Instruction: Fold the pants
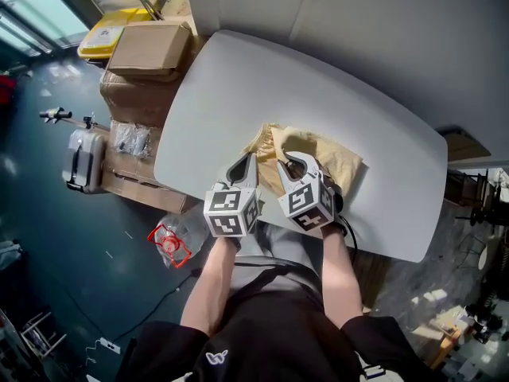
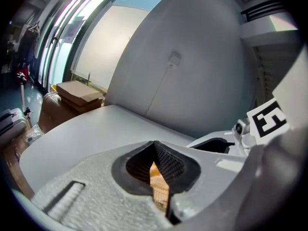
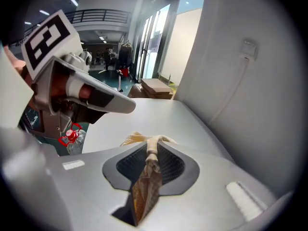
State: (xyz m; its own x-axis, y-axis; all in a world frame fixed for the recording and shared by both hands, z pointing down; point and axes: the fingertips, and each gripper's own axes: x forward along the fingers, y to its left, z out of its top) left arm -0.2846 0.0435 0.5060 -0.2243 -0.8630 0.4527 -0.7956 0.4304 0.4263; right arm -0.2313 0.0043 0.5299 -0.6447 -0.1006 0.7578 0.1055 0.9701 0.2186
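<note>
Bright daylight from windows at left, fisheye-bent edges, dark corners, blurred foreground

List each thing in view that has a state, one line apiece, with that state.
pants: bunched in a loose heap on the table, not folded flat.
left gripper: shut, with tan cloth of the pants in the slit between its jaws.
right gripper: shut on a gathered fold of the pants.
cardboard box: closed.
</note>
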